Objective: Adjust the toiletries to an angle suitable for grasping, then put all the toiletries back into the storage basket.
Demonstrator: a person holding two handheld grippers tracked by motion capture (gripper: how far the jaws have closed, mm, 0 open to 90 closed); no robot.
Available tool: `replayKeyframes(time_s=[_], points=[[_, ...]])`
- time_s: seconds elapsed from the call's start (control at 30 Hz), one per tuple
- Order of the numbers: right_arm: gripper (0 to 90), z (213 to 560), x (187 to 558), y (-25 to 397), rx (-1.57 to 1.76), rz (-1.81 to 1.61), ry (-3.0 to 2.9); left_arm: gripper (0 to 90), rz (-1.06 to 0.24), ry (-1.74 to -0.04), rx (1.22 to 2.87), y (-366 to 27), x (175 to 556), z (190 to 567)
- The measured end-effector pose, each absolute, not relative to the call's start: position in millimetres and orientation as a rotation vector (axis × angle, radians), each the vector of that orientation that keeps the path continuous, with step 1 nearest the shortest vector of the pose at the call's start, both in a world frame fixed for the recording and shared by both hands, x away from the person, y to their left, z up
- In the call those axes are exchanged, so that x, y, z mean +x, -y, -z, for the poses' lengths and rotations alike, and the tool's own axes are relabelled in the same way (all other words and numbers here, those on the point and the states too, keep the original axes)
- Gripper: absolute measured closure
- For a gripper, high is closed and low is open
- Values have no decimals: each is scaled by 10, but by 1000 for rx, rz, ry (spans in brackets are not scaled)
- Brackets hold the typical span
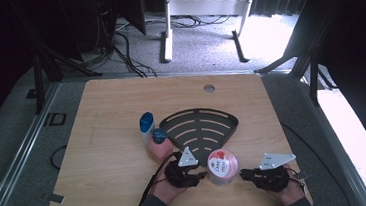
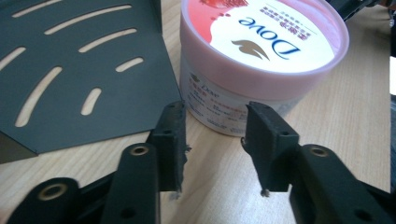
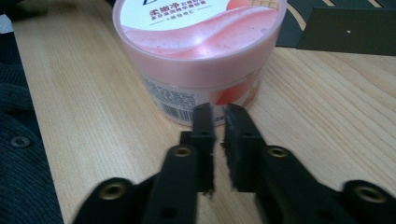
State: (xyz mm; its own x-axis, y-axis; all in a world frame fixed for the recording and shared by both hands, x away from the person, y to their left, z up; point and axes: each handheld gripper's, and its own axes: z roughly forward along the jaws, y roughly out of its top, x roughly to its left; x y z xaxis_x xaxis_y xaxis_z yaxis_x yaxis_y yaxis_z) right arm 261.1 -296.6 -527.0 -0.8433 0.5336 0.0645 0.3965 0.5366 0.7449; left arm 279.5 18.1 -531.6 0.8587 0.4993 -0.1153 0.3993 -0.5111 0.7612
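Sitting between both hand-held grippers (image 1: 201,170) (image 1: 243,174), the Dove jar (image 1: 222,166).

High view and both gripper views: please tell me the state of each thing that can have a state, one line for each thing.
Dove jar: upright on the table, lid on, held by no gripper.
Left gripper: open, jaws apart just short of the jar.
Right gripper: nearly shut, a thin gap between the jaws, empty, tips close to the jar.
Blue-capped bottle: standing, cap on.
Pink jar: upright, blue lid on.
Black slotted tray: flat on the table, empty.
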Motion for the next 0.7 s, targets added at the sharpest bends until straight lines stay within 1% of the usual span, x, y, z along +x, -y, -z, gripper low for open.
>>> replayKeyframes(time_s=[0.07,0.1,0.13,0.17,0.23,0.27,0.3,0.37,0.4,0.43,0.47,0.53,0.7], points=[[694,5282,2603,2971,798,-1200,-2595,546,-138,-644,2173,-185,2803,5325],[694,5282,2603,2971,798,-1200,-2595,546,-133,-641,2173,-186,2806,5327],[659,5282,2600,2971,795,-1204,-2590,533,-133,-641,2173,-186,2806,5327],[659,5282,2600,2971,795,-1204,-2590,533,-119,-635,2169,-183,2806,5330],[557,5287,2592,2961,785,-1231,-2594,491,-115,-622,2166,-179,2795,5328],[537,5294,2592,2954,779,-1235,-2602,476,-115,-611,2166,-178,2786,5327],[537,5294,2592,2954,779,-1235,-2602,476,-121,-608,2163,-175,2776,5325],[491,5305,2589,2940,766,-1239,-2605,448,-121,-600,2161,-168,2768,5325],[446,5311,2588,2927,757,-1240,-2610,429,-109,-600,2162,-156,2769,5332],[446,5311,2588,2927,757,-1240,-2610,418,-109,-600,2162,-156,2769,5332],[409,5315,2587,2916,750,-1240,-2609,410,-103,-595,2167,-148,2773,5340],[387,5315,2586,2905,744,-1243,-2603,381,-92,-587,2177,-125,2778,5354],[376,5321,2599,2873,735,-1268,-2595,370,-71,-549,2189,-64,2786,5383]])
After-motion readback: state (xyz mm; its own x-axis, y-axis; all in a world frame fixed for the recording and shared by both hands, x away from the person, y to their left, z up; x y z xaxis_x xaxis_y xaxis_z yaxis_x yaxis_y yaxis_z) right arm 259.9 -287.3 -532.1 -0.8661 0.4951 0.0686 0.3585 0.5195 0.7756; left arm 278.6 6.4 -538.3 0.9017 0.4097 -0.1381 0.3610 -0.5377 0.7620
